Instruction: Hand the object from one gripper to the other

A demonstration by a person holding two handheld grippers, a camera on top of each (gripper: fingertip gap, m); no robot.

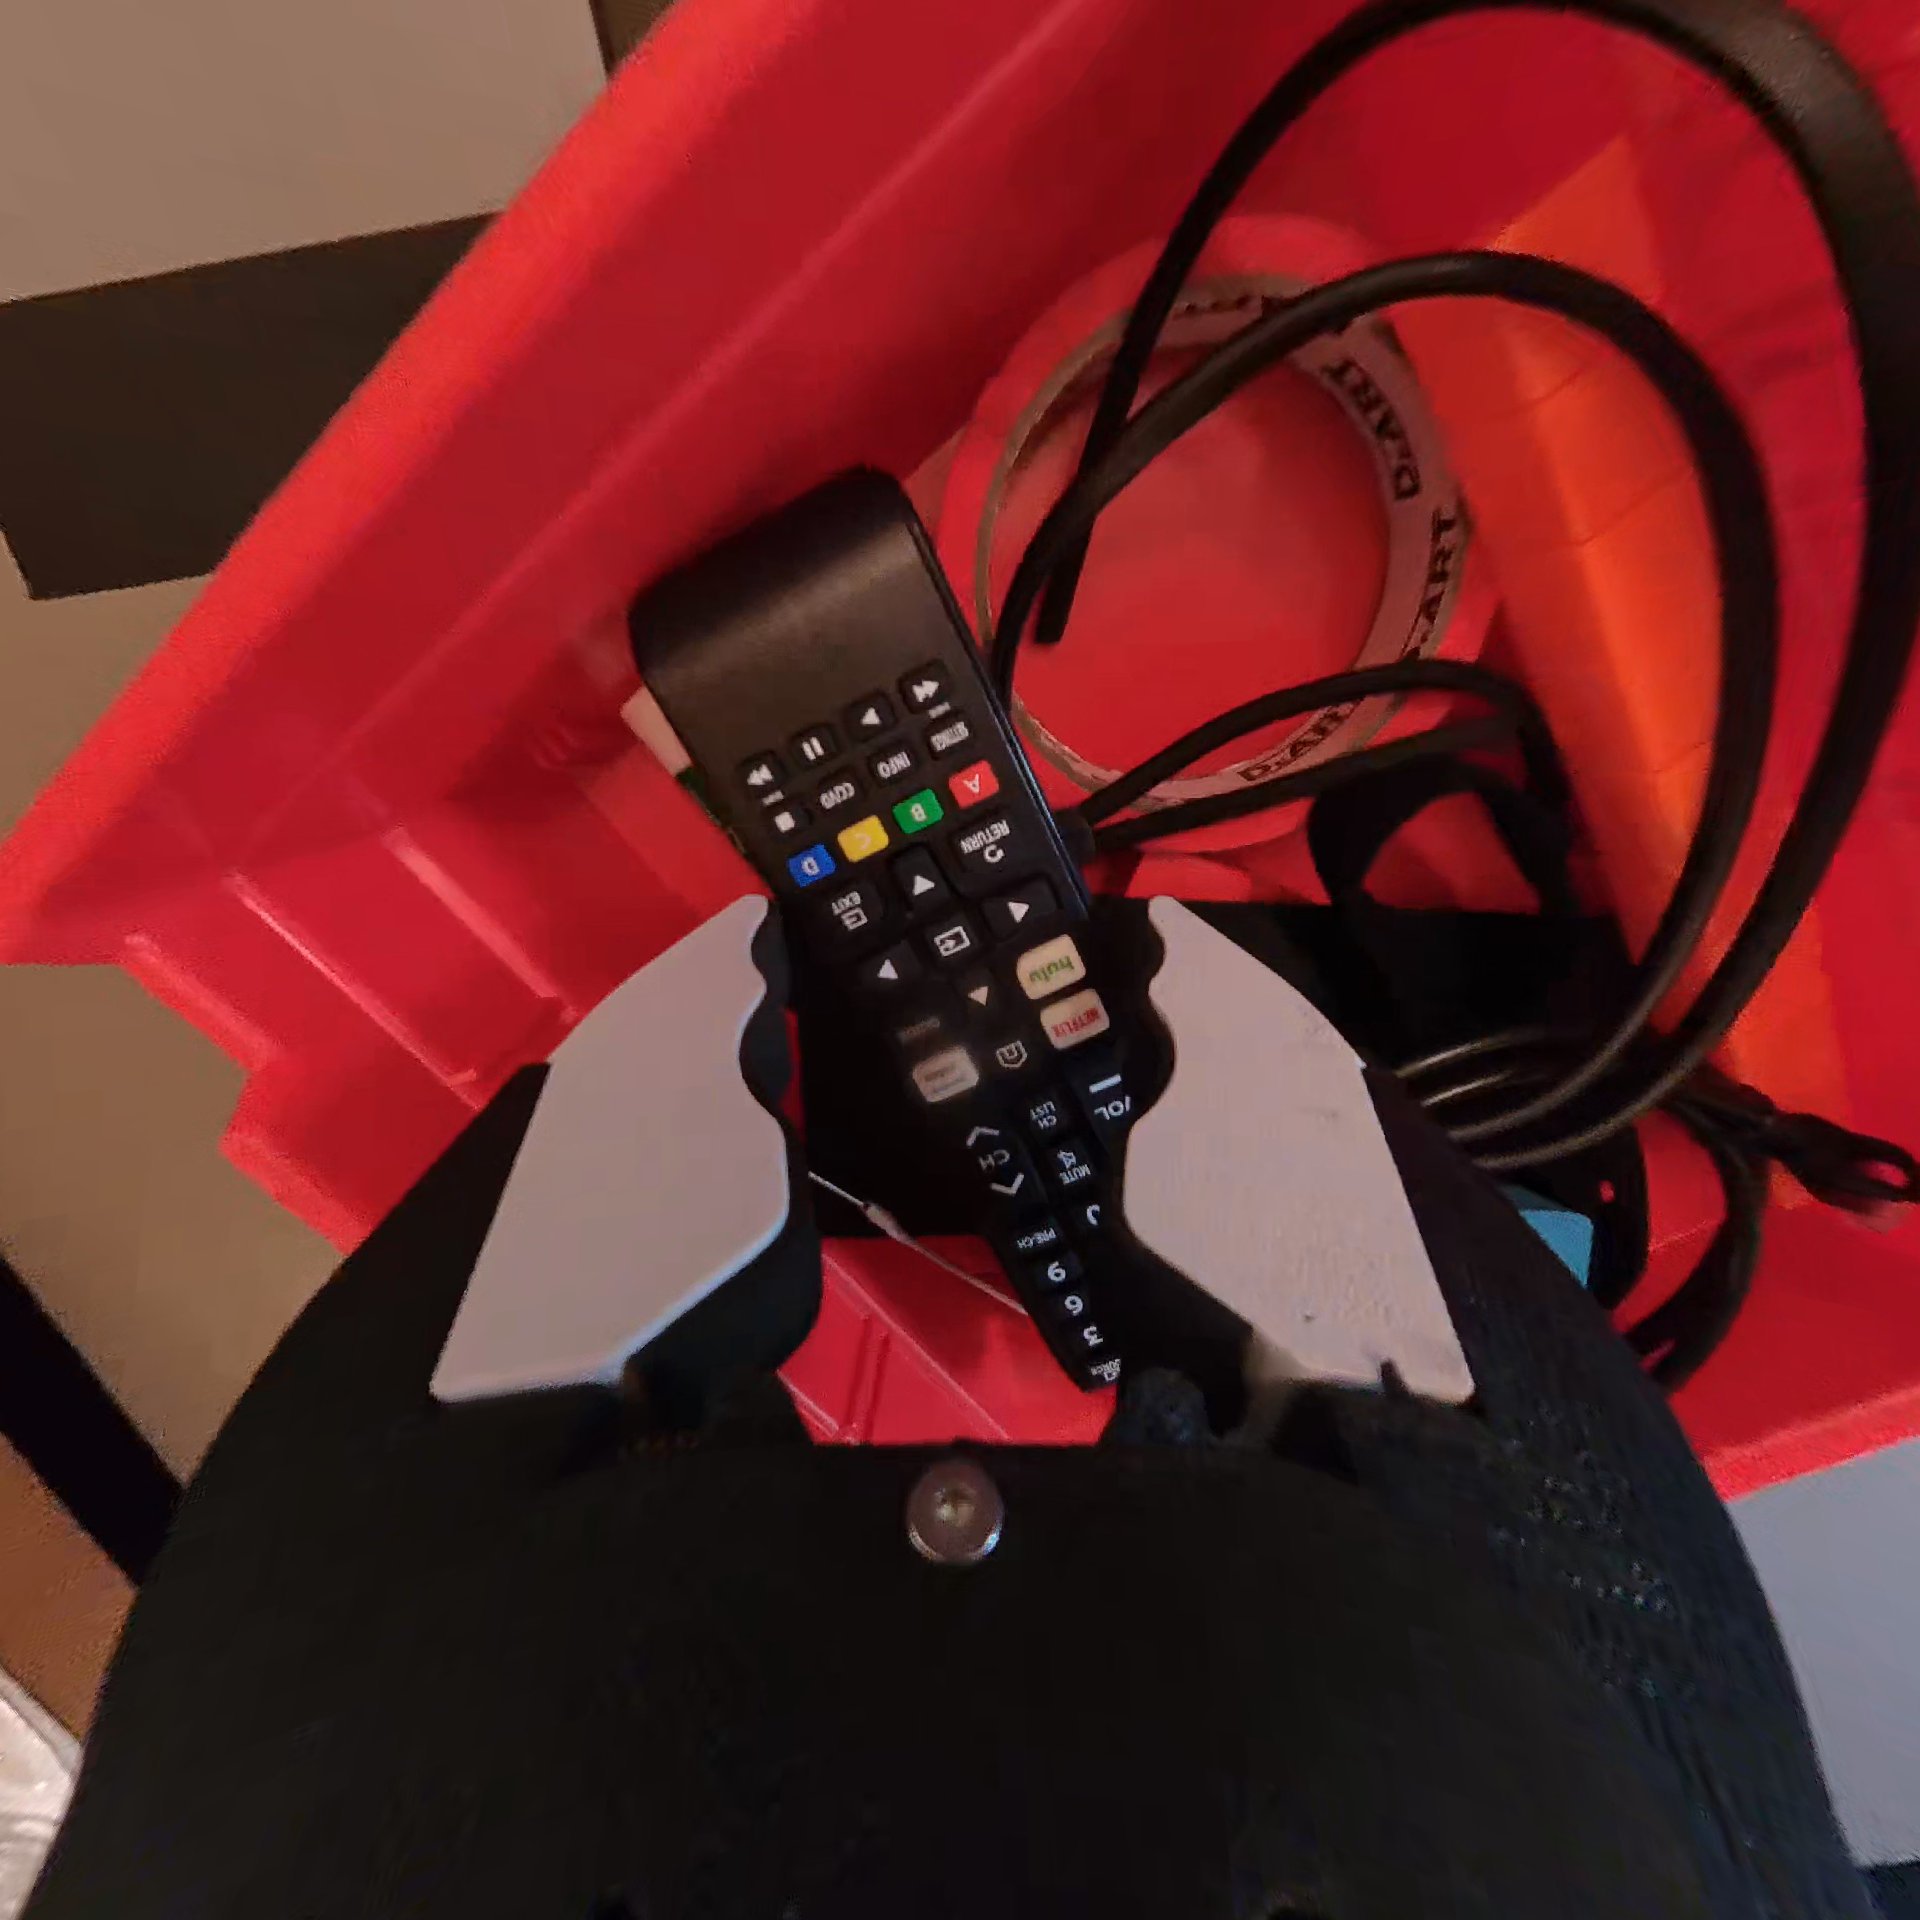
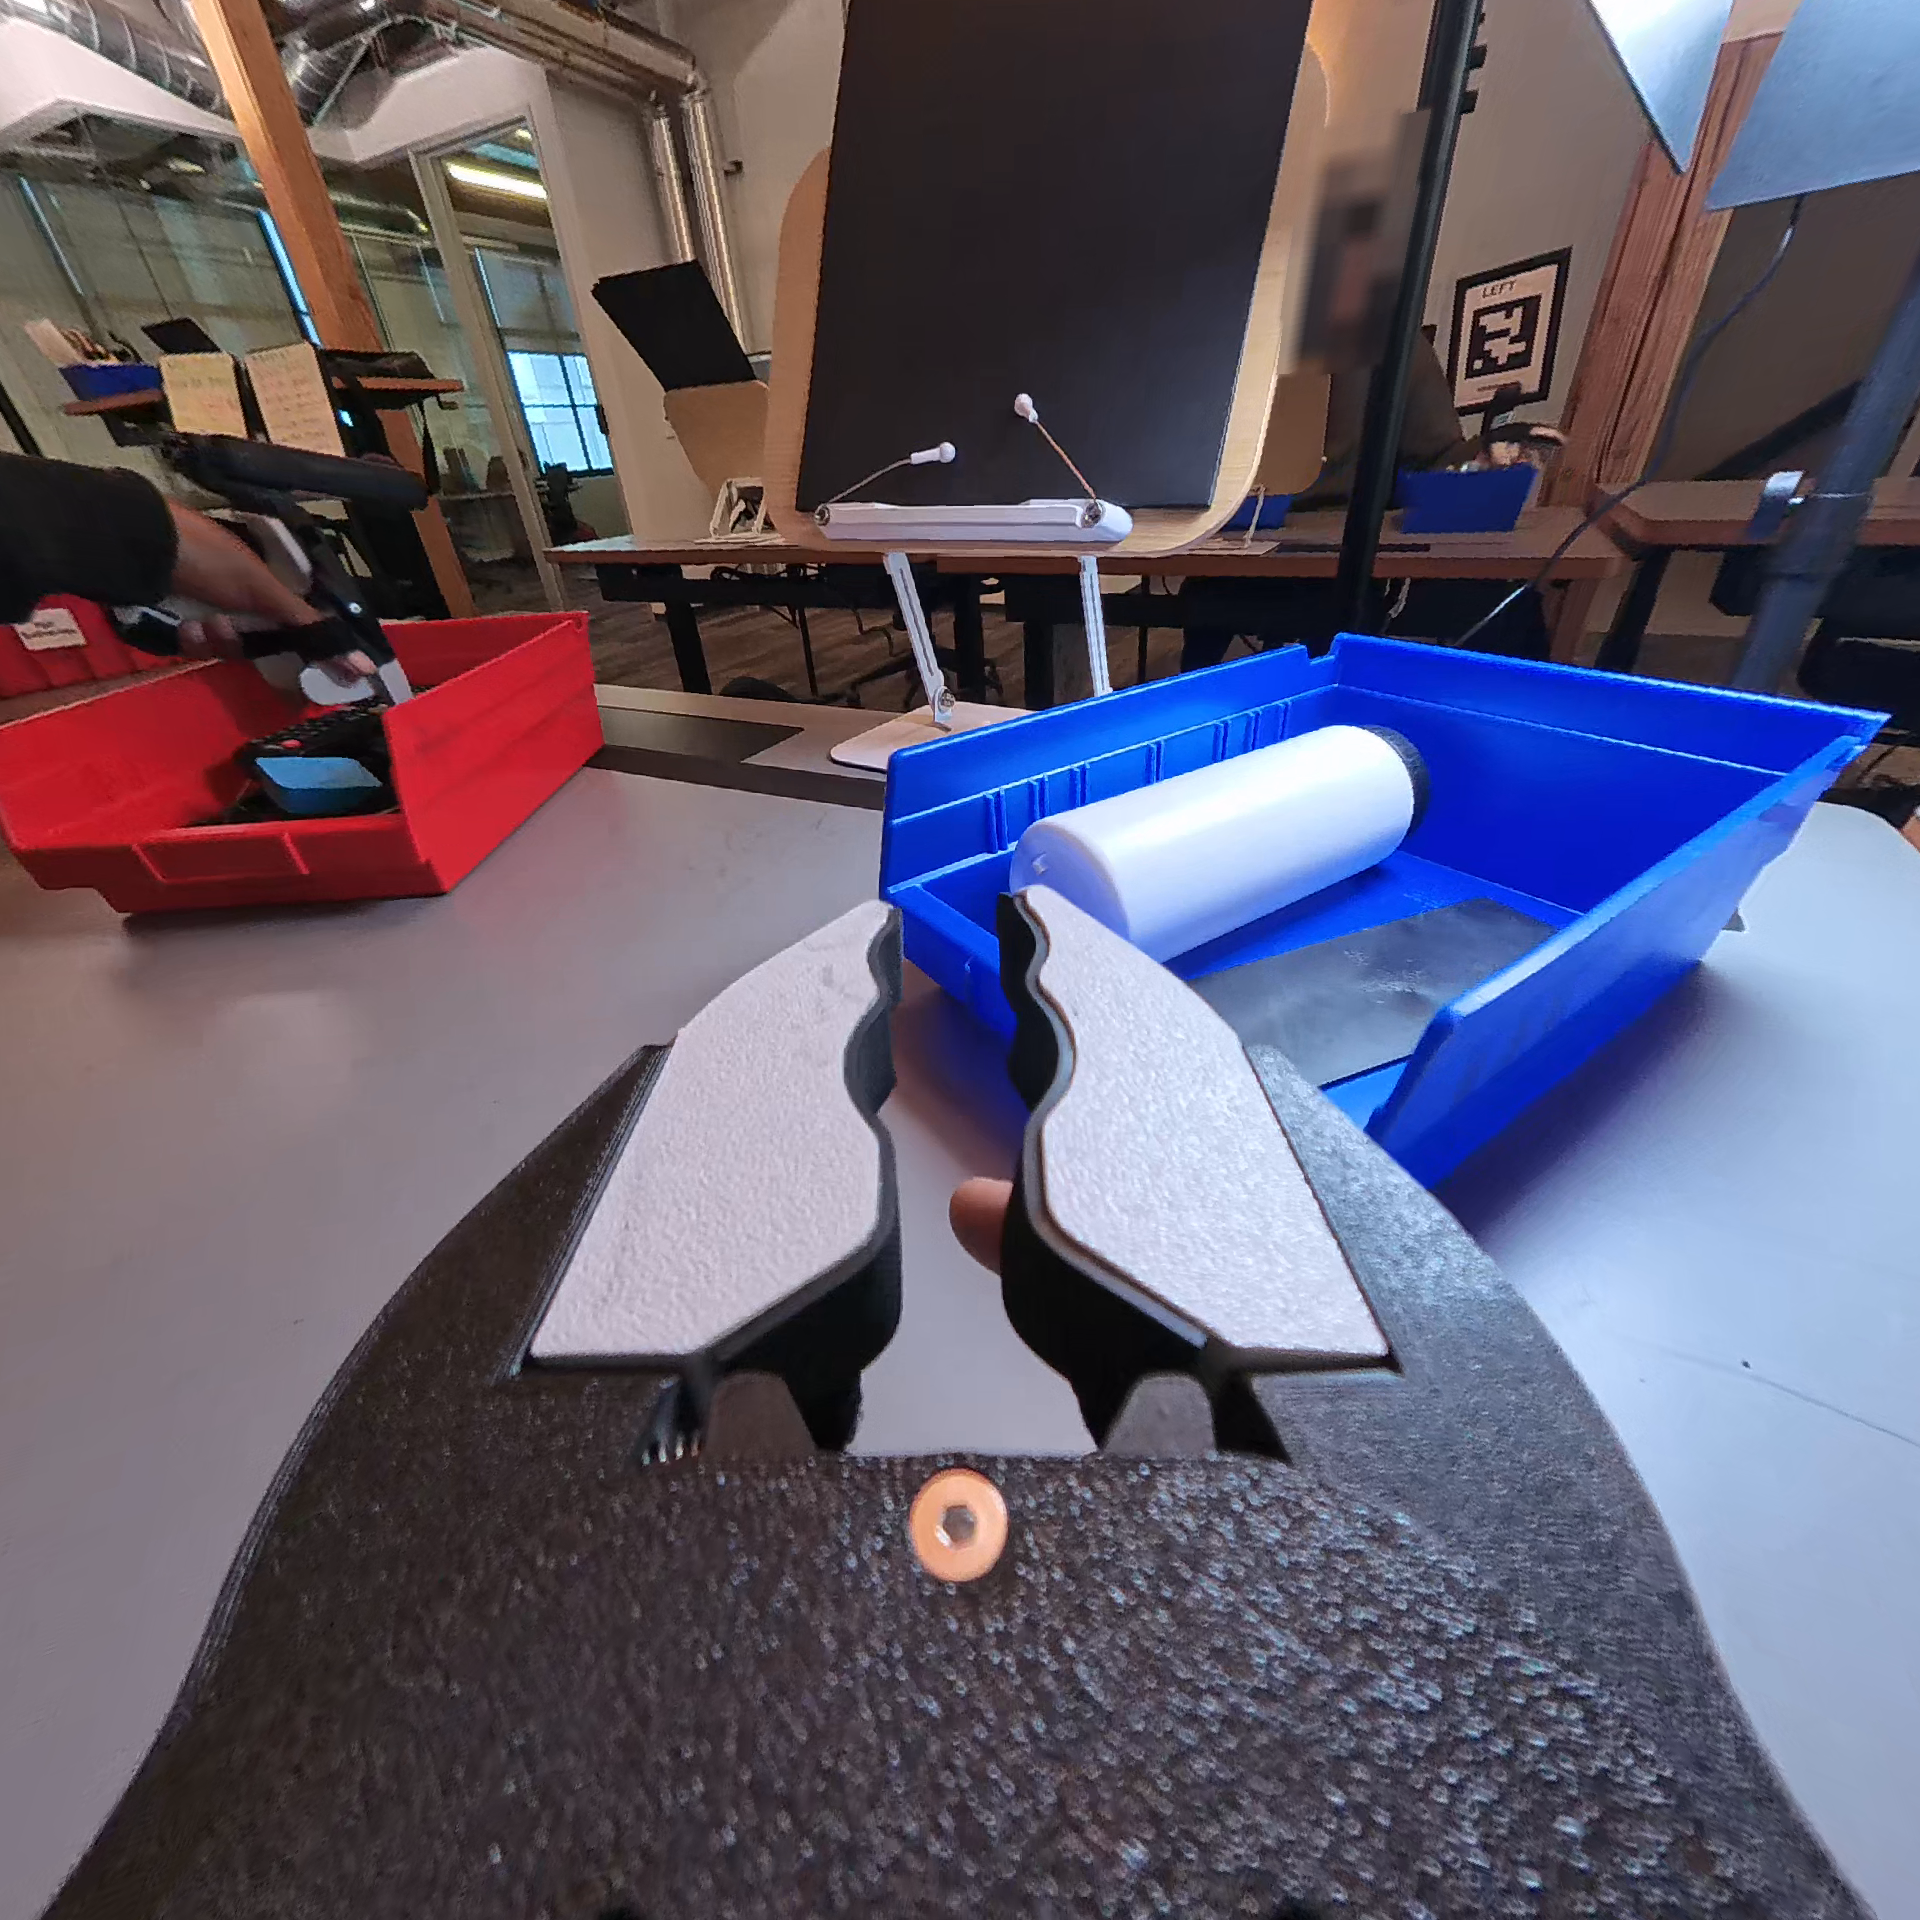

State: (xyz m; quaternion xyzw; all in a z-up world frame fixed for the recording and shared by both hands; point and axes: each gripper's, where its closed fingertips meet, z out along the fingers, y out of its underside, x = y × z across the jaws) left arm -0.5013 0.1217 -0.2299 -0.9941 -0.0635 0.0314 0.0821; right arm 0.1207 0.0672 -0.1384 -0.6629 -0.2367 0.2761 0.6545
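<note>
Gripping a black TV remote control [image 1: 914,873], the left tongs [image 1: 961,997] are closed against its two long edges, about halfway along its body. The remote is a slim black bar with rows of small buttons, among them four coloured keys in red, green, yellow and blue, plus a plain glossy end that points away from the camera. Its button face is turned up toward the lens. It sits tilted over the inside of a red plastic bin [image 1: 436,582]; whether its far end touches the bin floor cannot be told.

Judging by this, the handover is at its opening stage: the pickup grip looks made, but the lift out of the bin, the meeting of the two tools and the transfer itself are all left to do.

Around the remote, the red bin also holds a roll of clear tape [image 1: 1382,582] and a tangle of black cables [image 1: 1714,520].

The right tongs [image 2: 948,971] are well apart from the left, hovering over the grey worktop [image 2: 312,1091]. They are empty and only narrowly parted. Just beyond them stands a blue plastic bin [image 2: 1558,1018] with a white cylindrical bottle [image 2: 1216,831] lying on its side inside.
</note>
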